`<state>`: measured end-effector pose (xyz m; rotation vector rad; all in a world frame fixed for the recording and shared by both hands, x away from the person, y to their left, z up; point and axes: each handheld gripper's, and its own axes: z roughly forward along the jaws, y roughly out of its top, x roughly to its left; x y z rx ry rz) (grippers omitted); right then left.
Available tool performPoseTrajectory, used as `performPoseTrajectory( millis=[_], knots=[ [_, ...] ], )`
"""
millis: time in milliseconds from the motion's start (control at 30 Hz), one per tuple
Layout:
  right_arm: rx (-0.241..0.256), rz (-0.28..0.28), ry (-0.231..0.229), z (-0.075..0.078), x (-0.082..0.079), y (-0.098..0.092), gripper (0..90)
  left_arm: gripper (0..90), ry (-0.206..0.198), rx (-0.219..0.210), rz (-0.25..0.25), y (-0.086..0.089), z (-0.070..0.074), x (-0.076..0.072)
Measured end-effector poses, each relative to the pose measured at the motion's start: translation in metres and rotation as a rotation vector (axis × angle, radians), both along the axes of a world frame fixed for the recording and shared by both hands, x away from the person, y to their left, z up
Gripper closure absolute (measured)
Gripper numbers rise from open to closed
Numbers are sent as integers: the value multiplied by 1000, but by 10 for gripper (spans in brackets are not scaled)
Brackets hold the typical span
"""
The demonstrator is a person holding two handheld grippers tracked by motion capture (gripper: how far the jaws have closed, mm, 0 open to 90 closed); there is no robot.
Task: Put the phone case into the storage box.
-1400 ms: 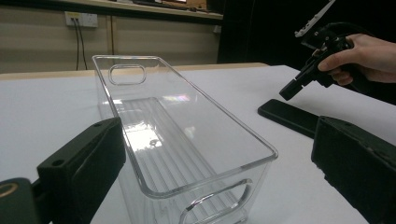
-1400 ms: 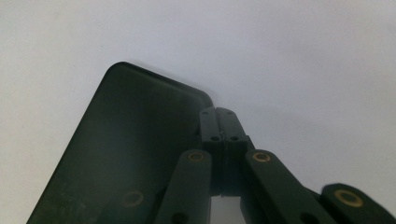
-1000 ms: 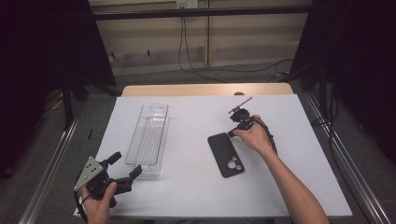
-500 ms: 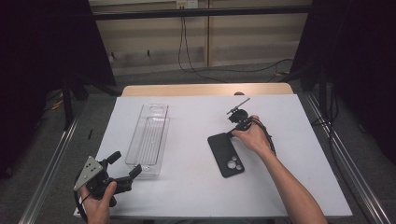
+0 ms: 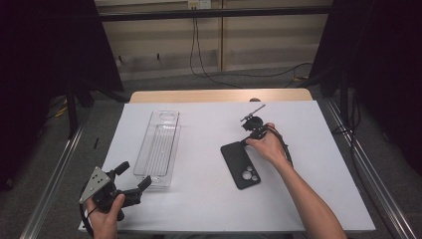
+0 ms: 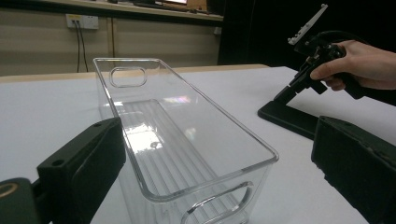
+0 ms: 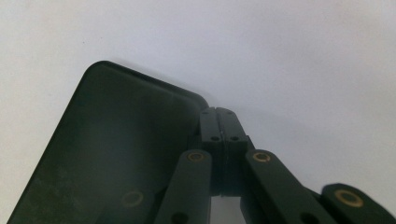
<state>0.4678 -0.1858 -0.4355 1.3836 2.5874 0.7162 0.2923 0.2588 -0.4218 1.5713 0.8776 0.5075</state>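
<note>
Currently the right tongs (image 7: 218, 122) are pressing together at the phone case's (image 5: 240, 165) far corner; keep lifting level. Left tongs (image 5: 133, 178) are waiting apart.

Bare table (image 5: 199, 149) separates the clear bin (image 5: 159, 147) from the phone case (image 5: 240, 164).

text: none legible | labels: none | brands: none | numbers: none
</note>
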Motion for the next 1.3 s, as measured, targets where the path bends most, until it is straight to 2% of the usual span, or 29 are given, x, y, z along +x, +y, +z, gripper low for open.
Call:
performPoseTrajectory(
  millis=[567,800,967,1300],
  knots=[
    [-8,3,-3,0,0,4,900,30,0,3,-1,0,0,0],
    [-2,19,-8,0,1,8,900,30,0,2,-1,0,0,1],
    [-19,43,-17,0,0,17,900,30,0,4,-1,0,0,0],
    [-5,63,-19,0,1,25,900,30,2,6,-3,0,0,1]
  ],
)
